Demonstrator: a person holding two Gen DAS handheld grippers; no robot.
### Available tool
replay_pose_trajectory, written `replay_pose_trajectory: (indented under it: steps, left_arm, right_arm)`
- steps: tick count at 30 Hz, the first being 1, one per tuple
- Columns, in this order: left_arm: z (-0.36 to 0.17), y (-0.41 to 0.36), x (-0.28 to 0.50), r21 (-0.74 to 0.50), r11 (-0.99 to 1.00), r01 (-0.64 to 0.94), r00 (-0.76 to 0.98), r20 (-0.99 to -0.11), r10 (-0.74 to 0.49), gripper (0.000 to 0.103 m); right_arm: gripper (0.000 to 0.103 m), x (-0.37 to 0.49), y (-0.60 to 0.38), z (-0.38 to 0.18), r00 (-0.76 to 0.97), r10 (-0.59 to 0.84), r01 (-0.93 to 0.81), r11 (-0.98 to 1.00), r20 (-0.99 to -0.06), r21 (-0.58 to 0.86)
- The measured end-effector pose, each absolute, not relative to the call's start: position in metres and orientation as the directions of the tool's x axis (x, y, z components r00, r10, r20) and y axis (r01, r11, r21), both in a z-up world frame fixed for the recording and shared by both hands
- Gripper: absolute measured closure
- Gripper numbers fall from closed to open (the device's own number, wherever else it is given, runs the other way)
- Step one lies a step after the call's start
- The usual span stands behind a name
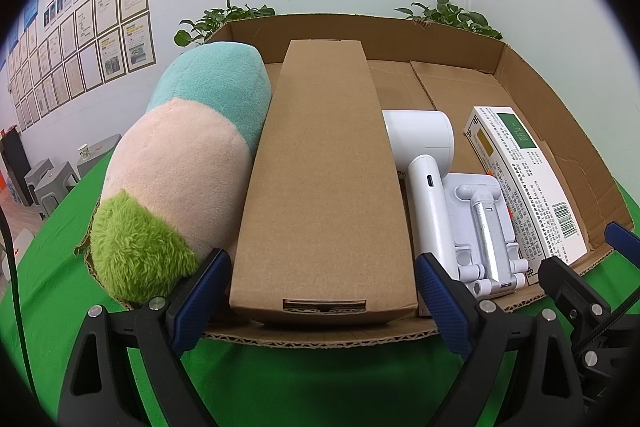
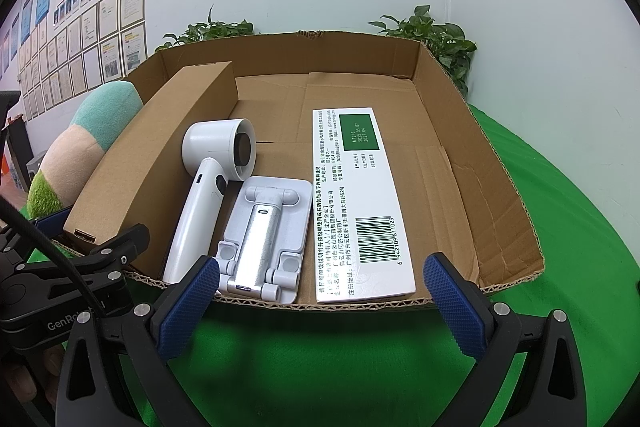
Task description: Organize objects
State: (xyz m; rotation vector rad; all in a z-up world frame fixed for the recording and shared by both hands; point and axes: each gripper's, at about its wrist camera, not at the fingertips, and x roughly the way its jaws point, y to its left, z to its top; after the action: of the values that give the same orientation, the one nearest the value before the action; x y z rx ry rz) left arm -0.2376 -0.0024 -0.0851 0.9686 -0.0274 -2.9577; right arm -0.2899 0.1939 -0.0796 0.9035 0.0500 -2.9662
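Observation:
An open cardboard tray [image 1: 520, 75] [image 2: 460, 131] sits on a green cloth. In it lie a long brown carton [image 1: 320, 167] [image 2: 160, 143], a white handheld fan [image 1: 424, 163] [image 2: 212, 171], a white folding phone stand [image 1: 484, 219] [image 2: 268, 227] and a white medicine box [image 1: 524, 179] [image 2: 360, 203]. A pastel plush toy [image 1: 176, 163] [image 2: 84, 143] leans on the tray's left side. My left gripper [image 1: 322, 301] is open, its fingers either side of the carton's near end, not gripping it. My right gripper [image 2: 320, 303] is open and empty at the tray's front edge.
Potted plants [image 2: 436, 39] stand behind the tray against a white wall with framed papers [image 1: 100, 39]. Grey stools [image 1: 52, 183] and a paper cup [image 1: 84, 151] are at the far left. The right gripper's body [image 1: 580, 291] shows in the left wrist view.

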Motion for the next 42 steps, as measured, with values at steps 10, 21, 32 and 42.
replay_pose_trajectory:
  steps: [10, 21, 32, 42]
  left_arm:
    - [-0.0851, -0.0025, -0.2377, 0.026, -0.999, 0.022, -0.806, -0.591, -0.033, 0.01]
    - [-0.0852, -0.0025, -0.2373, 0.026, -0.999, 0.022, -0.806, -0.591, -0.033, 0.01]
    - [-0.0867, -0.0019, -0.2386, 0.023, -1.0, 0.01, -0.796, -0.605, -0.022, 0.004]
    - [-0.0865, -0.003, -0.2347, 0.018, -1.0, 0.007, -0.797, -0.604, -0.016, 0.004]
  right_arm:
    - [0.0, -0.29, 0.1938, -0.0796, -0.829, -0.029, 0.048, -0.999, -0.558, -0.019]
    - [0.0, -0.2901, 0.1938, -0.0797, -0.829, -0.029, 0.048, -0.999, -0.558, -0.019]
    - [0.0, -0.2916, 0.1928, -0.0808, -0.825, -0.029, 0.049, -0.999, -0.564, -0.02]
    - [0.0, -0.2923, 0.1928, -0.081, -0.825, -0.031, 0.049, -0.999, -0.564, -0.017]
